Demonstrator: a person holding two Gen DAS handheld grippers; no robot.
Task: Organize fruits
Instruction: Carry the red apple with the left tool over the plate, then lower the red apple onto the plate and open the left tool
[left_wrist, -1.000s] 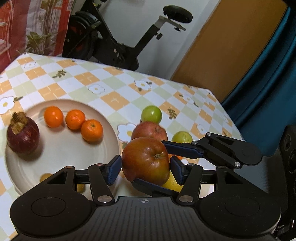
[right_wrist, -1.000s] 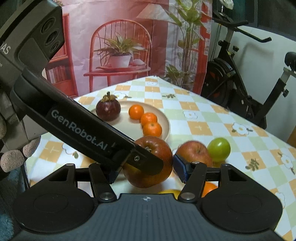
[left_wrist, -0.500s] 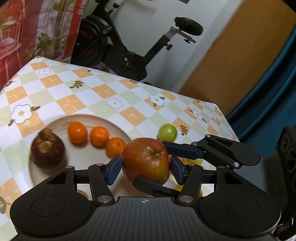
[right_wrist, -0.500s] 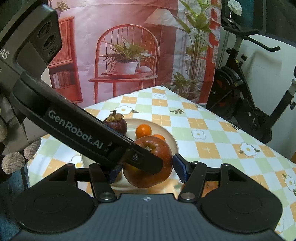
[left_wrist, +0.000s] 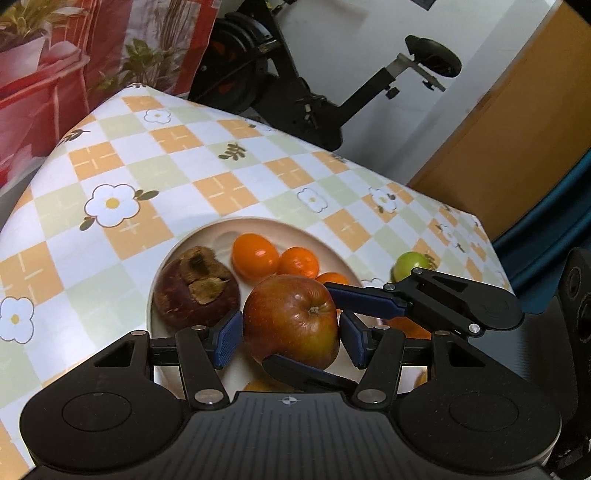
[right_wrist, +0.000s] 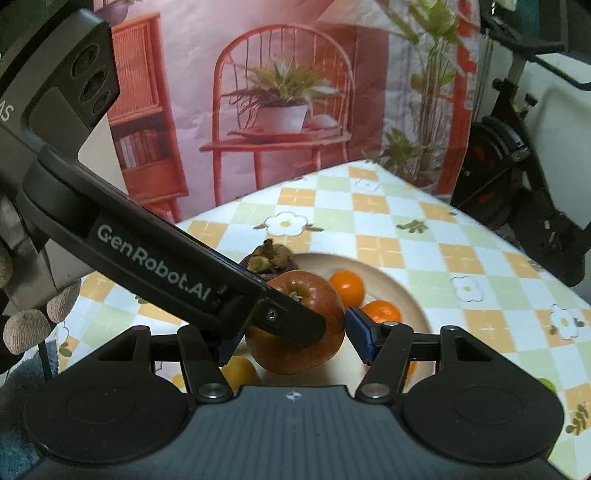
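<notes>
A large red apple (left_wrist: 291, 322) hangs above the cream plate (left_wrist: 325, 236), held between both grippers. My left gripper (left_wrist: 290, 341) has its blue pads at the apple's two sides. My right gripper (right_wrist: 291, 341) reaches in across it, one finger over the apple (right_wrist: 299, 325) and one beneath. On the plate lie a dark mangosteen (left_wrist: 195, 288) and three small oranges (left_wrist: 255, 254). The plate (right_wrist: 406, 291), mangosteen (right_wrist: 271, 258) and oranges (right_wrist: 347, 288) also show in the right wrist view.
A green fruit (left_wrist: 410, 263) lies on the checked tablecloth (left_wrist: 184, 177) right of the plate. Yellow fruit (right_wrist: 238, 369) shows under the grippers. An exercise bike (left_wrist: 295, 85) stands behind the table; a red printed backdrop (right_wrist: 280, 110) hangs at the far side.
Both grippers have carried the apple left, from beside the loose fruits to over the plate. The mangosteen and oranges now sit right behind the apple.
</notes>
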